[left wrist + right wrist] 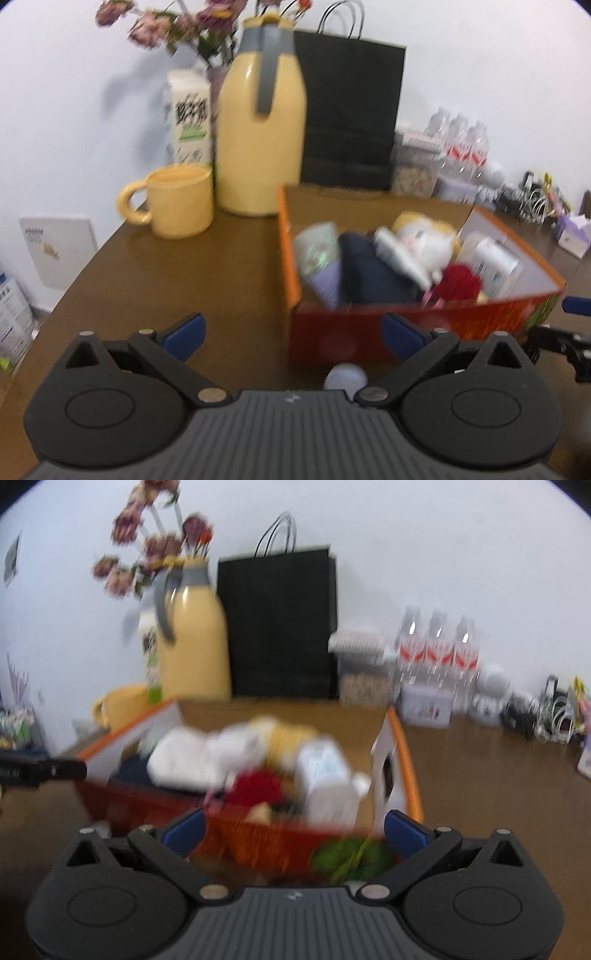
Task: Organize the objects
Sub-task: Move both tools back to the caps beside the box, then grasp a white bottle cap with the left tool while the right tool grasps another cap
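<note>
Left gripper [293, 334] stands with its blue-padded fingers [184, 336] spread wide and nothing between the pads; it hangs over the near part of the brown table [177, 280]. Just ahead and to the right sits the orange box [369, 332], open on top and packed with a plush toy [424, 236], dark folded cloth [373, 273], something red and fuzzy [460, 282] and white packets [495, 258]. A small pale ball [345, 376] lies on the table touching or just short of the box's near wall. Far left stand a yellow mug [181, 201], a yellow thermos jug [260, 136] and a milk carton [188, 118]; a black paper bag [351, 110] stands behind the box.

Right gripper [295, 829], seen from its own camera, is likewise wide open, gripping nothing, its pads either side of the box's near wall [258, 838]. That view is blurred. Inside the box show a white bottle [327, 782] and the red fuzzy thing [255, 786]. Water bottles [437, 646] stand far right against the wall, and the left gripper's black tip [40, 770] enters from the left edge.
</note>
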